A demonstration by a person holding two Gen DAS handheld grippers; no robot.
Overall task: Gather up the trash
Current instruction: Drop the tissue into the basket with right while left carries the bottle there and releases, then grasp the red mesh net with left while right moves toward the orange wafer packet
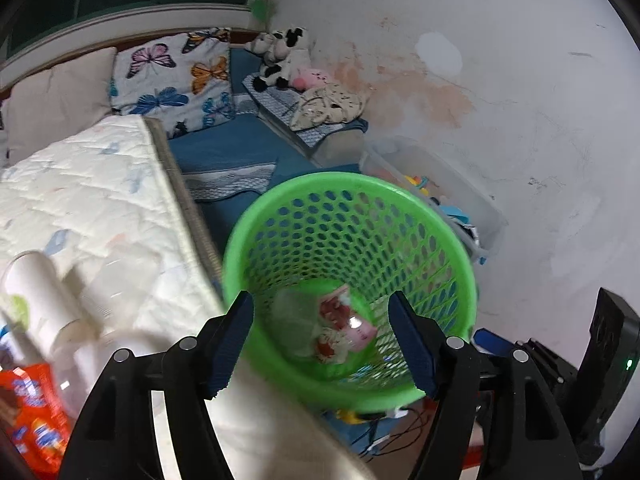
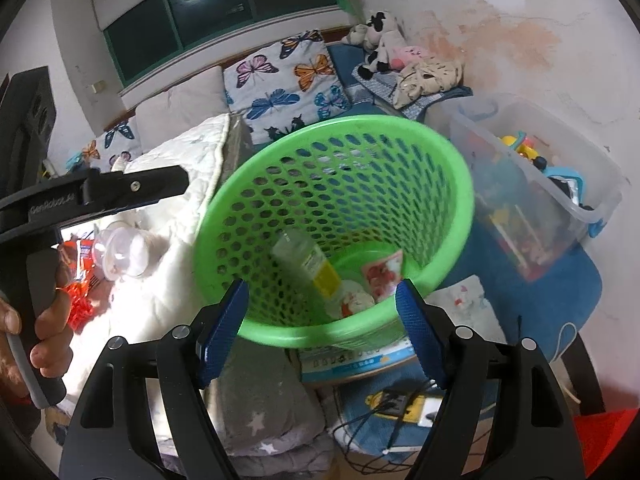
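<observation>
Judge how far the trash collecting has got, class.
Done: a pink wrapper and a clear yellow-labelled bottle sit in the green perforated plastic basket. In hand: nothing; left gripper and right gripper are open. Left: orange snack packet, clear plastic cup.

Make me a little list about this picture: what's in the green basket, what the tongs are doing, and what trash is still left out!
Basket: green basket with holes, beside the white quilt
In the basket: a small carton and a pink wrapper
Left tongs: open, holding nothing, pointing into the basket
Right tongs: open, holding nothing
Trash still out: a clear plastic cup, an orange packet and a white tube on the quilt
Nearby: a clear box of toys
</observation>
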